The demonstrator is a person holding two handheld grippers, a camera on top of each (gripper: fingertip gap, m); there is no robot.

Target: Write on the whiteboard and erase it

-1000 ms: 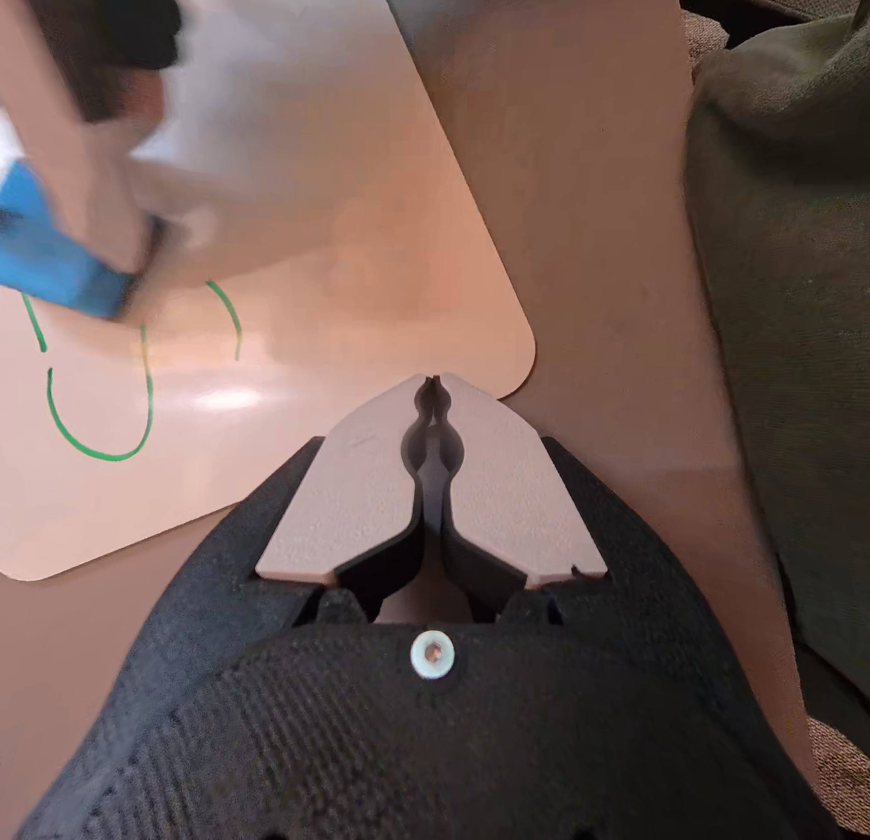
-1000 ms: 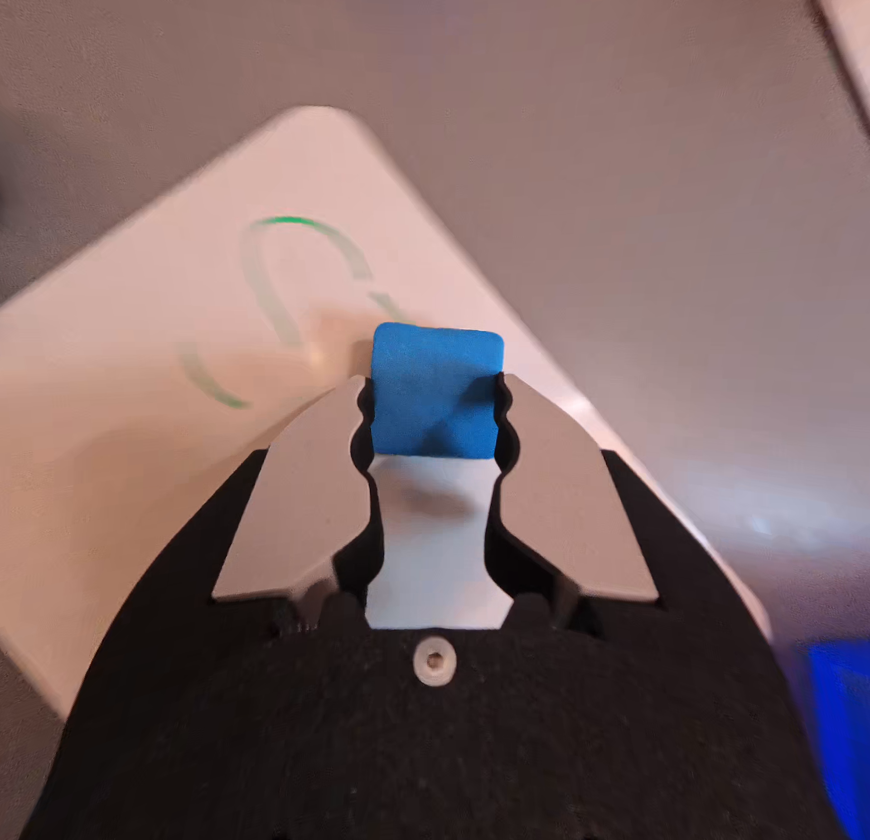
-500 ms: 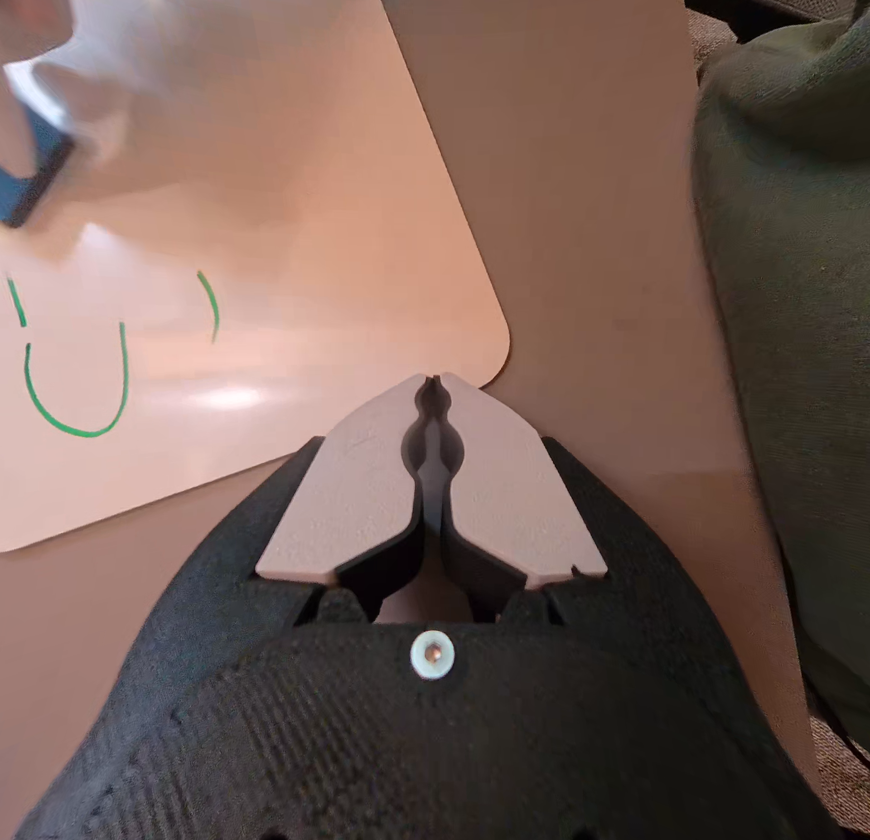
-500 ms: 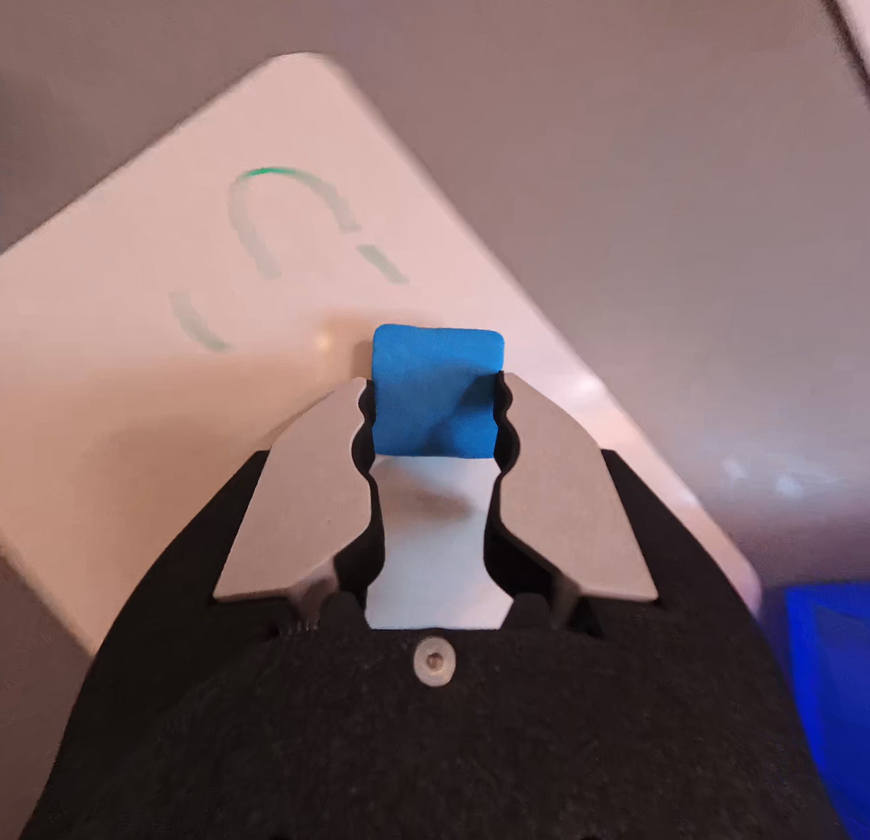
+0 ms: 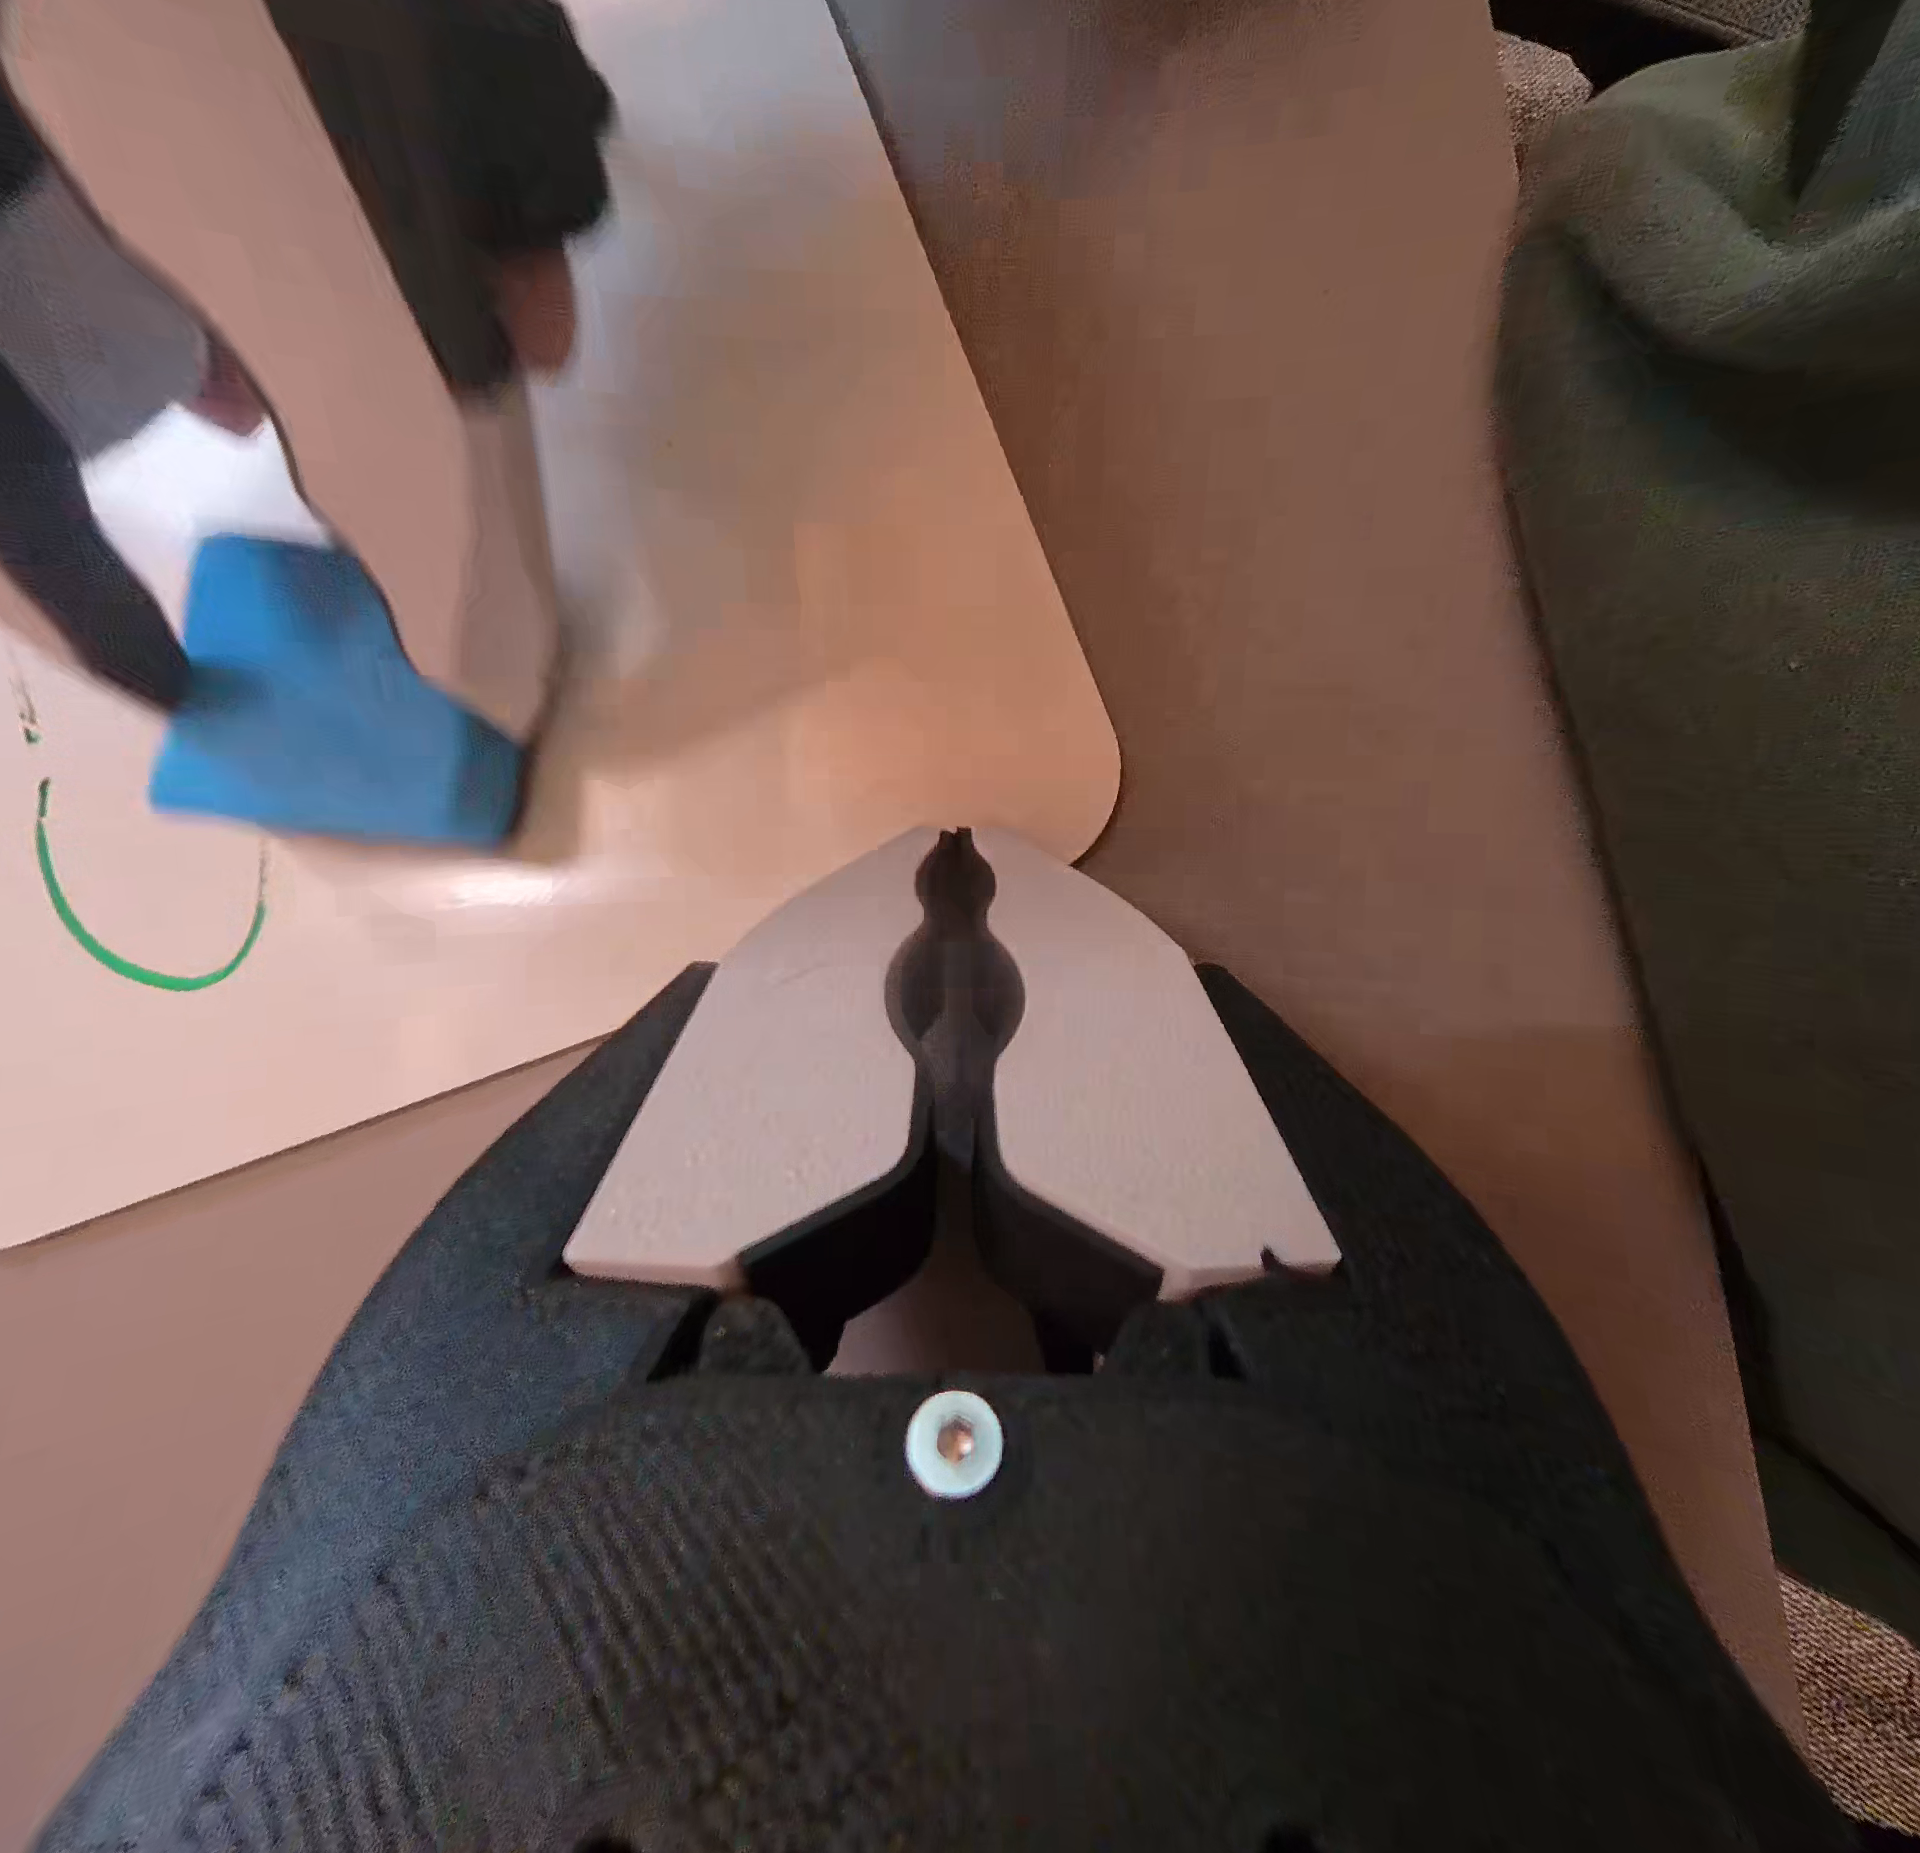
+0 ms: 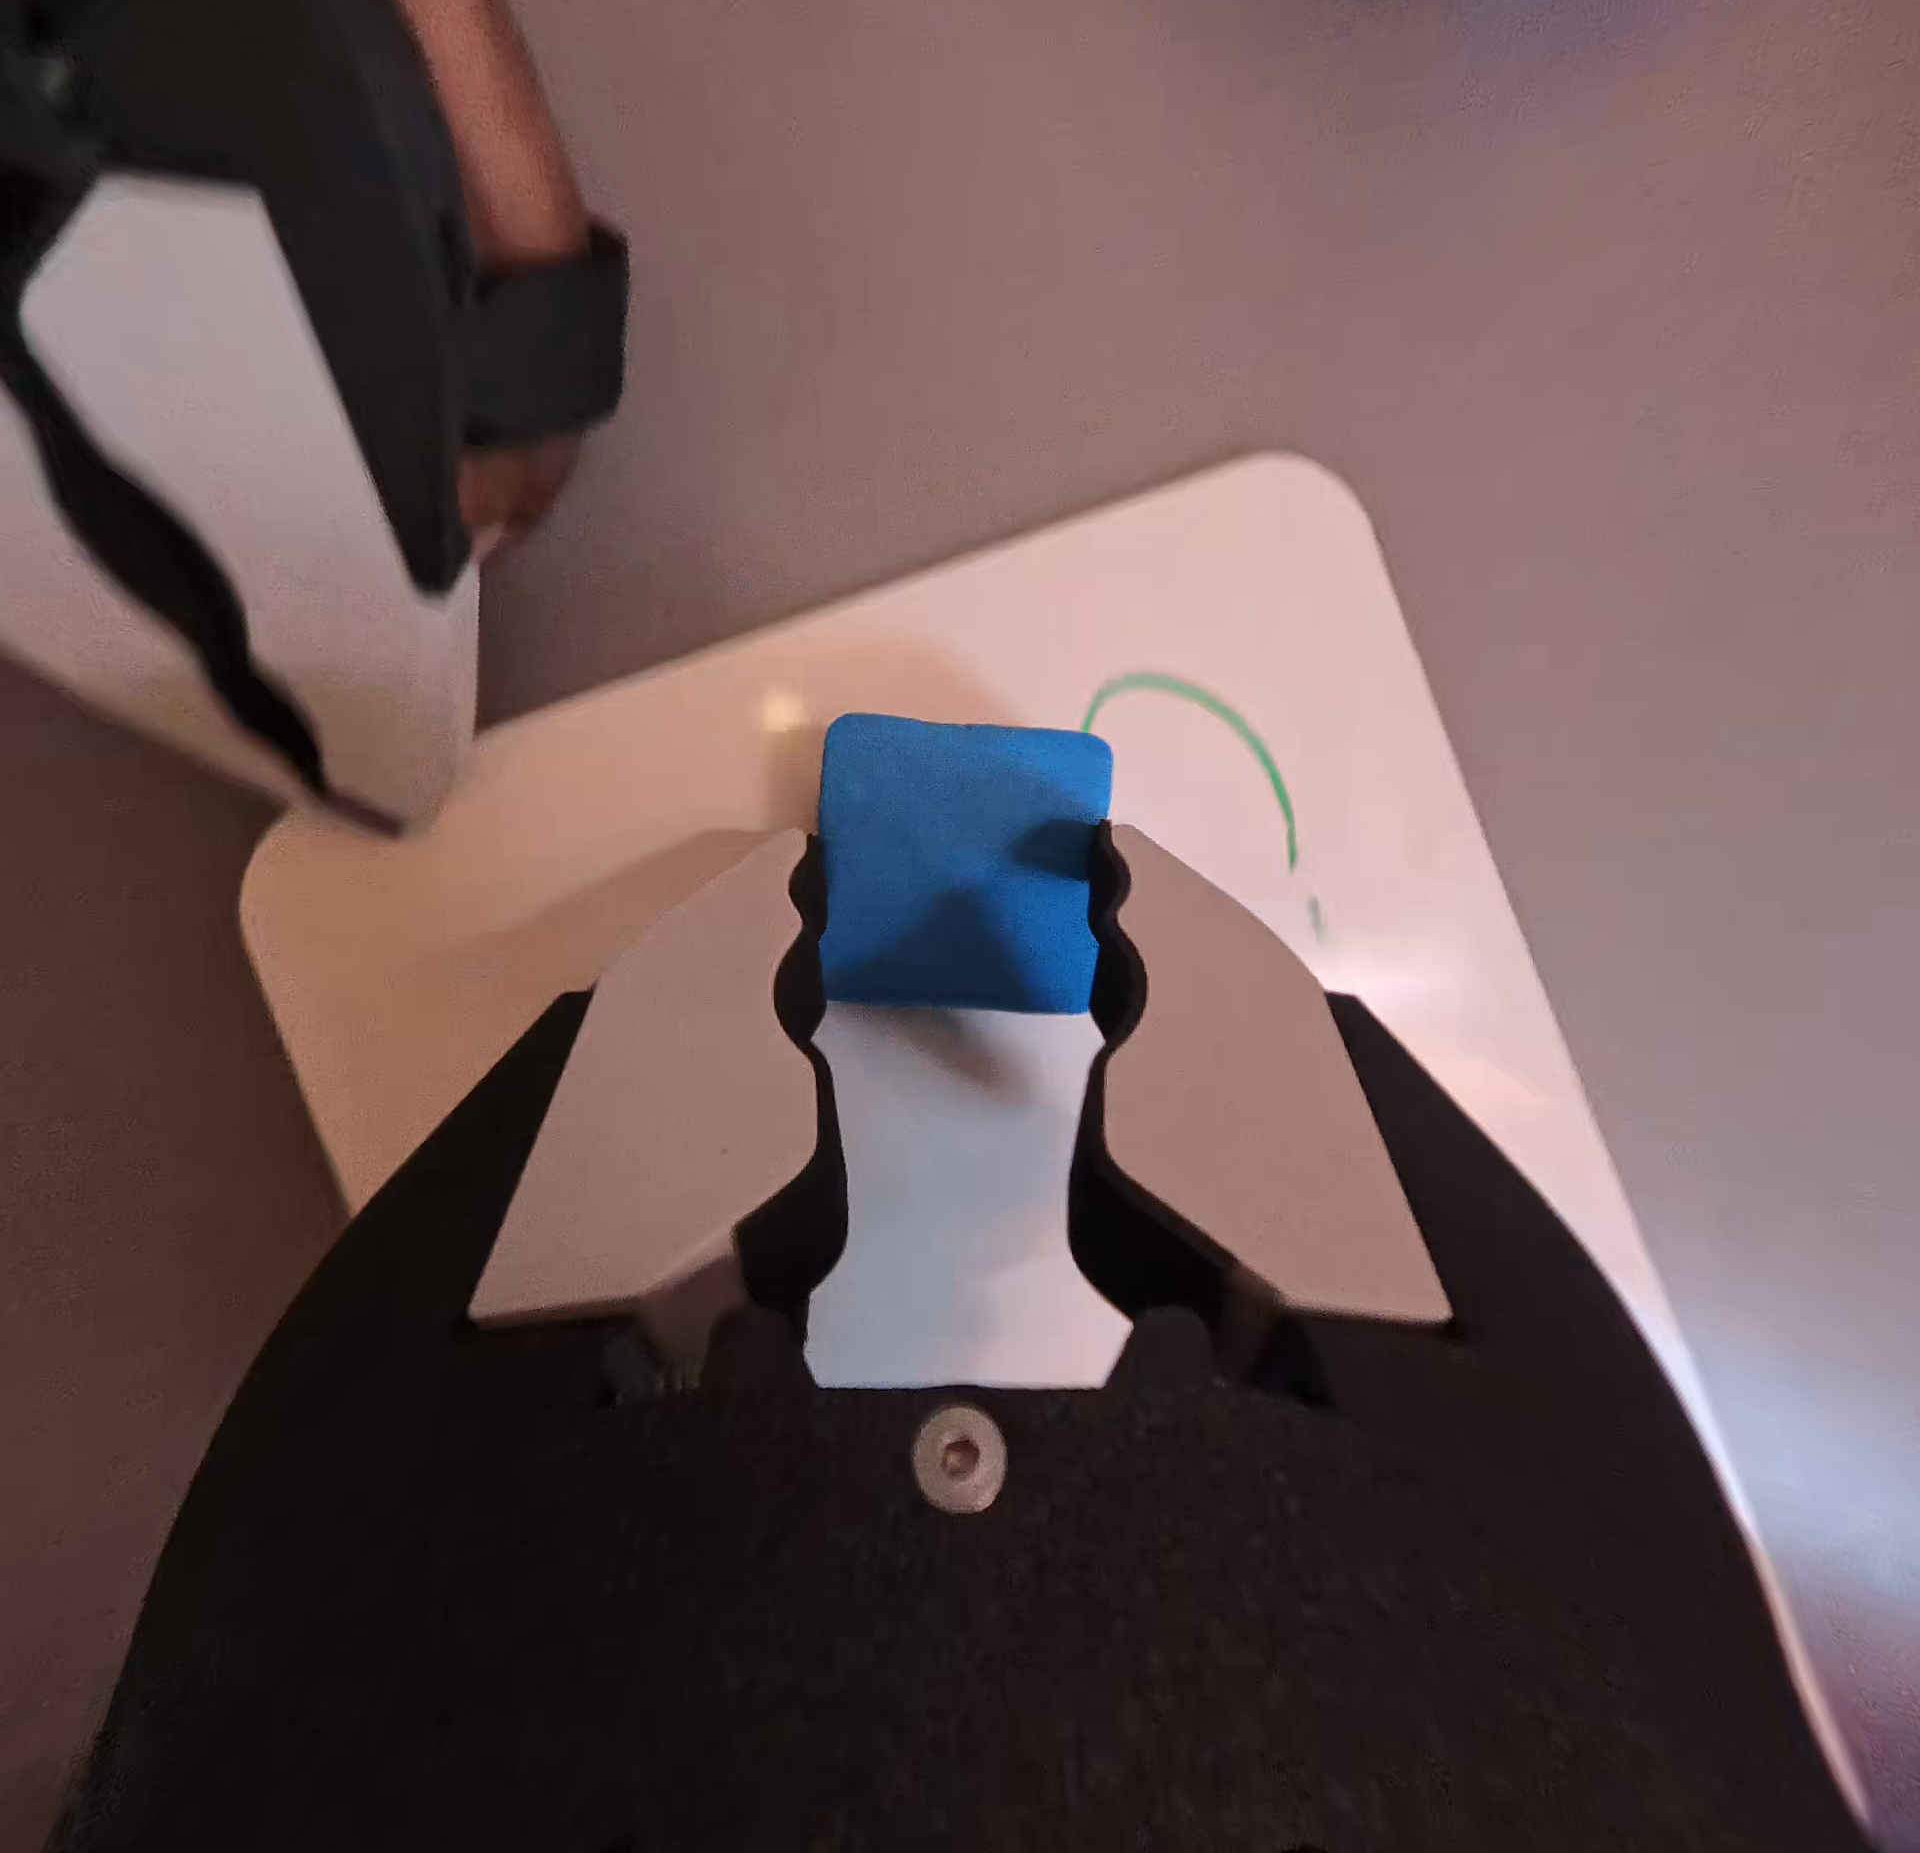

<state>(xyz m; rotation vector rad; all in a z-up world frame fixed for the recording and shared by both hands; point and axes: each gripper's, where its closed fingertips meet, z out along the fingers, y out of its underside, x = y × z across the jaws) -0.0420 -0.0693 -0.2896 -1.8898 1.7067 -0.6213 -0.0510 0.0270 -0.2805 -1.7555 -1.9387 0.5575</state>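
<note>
- L gripper (image 5: 958,842): jaws clenched on nothing, tips parked at the whiteboard (image 5: 727,556) corner, prob. to pin it vs sliding.
- R gripper (image 6: 951,847): blue eraser (image 6: 961,858) grasped, pressed flat on board for wiping.
- Green arc (image 6: 1205,723) was left beside eraser; vs 0.5 s ago, short strokes mostly gone, eraser swung back toward L gripper.

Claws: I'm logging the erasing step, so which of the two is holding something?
The right claw is; its fingers clamp the blue eraser over the whiteboard. The left claw is shut on nothing.
</note>
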